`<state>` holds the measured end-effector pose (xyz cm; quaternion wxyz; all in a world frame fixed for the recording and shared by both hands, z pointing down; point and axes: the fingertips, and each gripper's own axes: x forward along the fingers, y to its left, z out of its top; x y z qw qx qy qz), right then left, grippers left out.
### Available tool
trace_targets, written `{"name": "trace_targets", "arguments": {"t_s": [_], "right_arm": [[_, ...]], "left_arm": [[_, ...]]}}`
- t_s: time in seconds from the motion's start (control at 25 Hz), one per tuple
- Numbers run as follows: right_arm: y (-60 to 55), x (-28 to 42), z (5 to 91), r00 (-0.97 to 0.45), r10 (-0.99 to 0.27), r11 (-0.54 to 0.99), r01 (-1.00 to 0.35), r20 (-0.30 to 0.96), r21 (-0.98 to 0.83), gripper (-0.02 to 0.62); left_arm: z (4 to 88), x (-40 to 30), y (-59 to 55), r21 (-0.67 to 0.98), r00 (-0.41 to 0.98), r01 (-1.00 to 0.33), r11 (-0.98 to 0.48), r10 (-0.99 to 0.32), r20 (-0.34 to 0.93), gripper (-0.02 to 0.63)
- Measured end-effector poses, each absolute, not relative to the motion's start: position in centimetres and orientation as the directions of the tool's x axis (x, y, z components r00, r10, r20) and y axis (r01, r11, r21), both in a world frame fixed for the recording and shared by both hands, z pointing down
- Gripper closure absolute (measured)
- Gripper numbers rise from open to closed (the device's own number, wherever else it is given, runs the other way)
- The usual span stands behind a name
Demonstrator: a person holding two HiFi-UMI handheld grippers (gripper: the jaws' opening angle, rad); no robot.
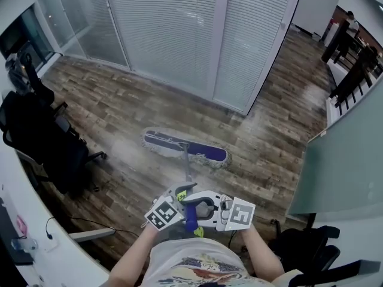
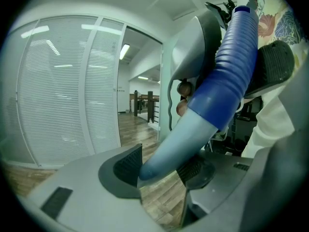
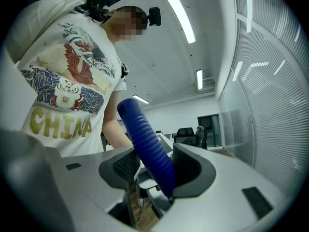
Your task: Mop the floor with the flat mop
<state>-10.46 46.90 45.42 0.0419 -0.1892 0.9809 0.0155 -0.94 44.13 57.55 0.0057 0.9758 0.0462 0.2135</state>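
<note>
Ribbed grip sat clamped in right gripper fingers | left gripper fingers clamped pale shaft, nearer mop head | shaft axis ran straight back from mop head

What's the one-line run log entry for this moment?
left gripper: shut on mop handle; right gripper: shut on mop handle; mop head: flat on floor

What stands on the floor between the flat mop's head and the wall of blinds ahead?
Nothing visible. The floor between the mop head and the blinds is bare; a black office chair stands off to the left, outside that stretch.
</note>
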Motion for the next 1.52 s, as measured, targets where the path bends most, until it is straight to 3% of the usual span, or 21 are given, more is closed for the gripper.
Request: {"name": "trace_targets", "arguments": {"t_s": [0.2,0.4,0.56,0.68,0.92,1.4,1.52], "right_arm": [[42.7,-9.7,48.4,-0.940,-0.335,0.942,-0.335,0.068,0.009,0.399],[35.7,-8.3,48.1,-0.941,-0.333,0.943,-0.332,0.058,0.019,0.399],[28.5,-7.7,44.5,-0.932,-0.345,0.937,-0.349,-0.111,0.016,0.399],[23.7,-7.2,44.9,-0.945,-0.324,0.945,-0.325,-0.028,0.027,0.399],[15.7,-6.5,42.1,-0.917,-0.364,0.928,-0.372,-0.161,0.021,0.399],[8.0,-3.9,45.1,-0.933,-0.344,0.938,-0.346,-0.109,0.001,0.393],[5.3,-1.8,46.8,-0.942,-0.334,0.942,-0.334,-0.032,0.004,0.390]], "left_arm": [[58.4,-0.2,39.3,0.027,0.904,0.074,-0.997,0.079,0.421,0.428],[58.0,1.3,32.4,0.042,0.917,0.057,-0.997,0.069,0.393,0.426],[57.2,2.3,25.7,0.054,0.918,0.053,-0.997,0.070,0.391,0.426],[56.5,2.8,20.9,0.064,0.918,0.058,-0.996,0.078,0.389,0.426],[55.1,3.6,13.2,0.075,0.936,0.035,-0.997,0.059,0.347,0.426],[57.9,6.6,5.4,0.032,0.915,0.076,-0.997,0.082,0.395,0.426],[58.4,8.4,2.4,0.028,0.910,0.079,-0.996,0.083,0.407,0.426]]}}
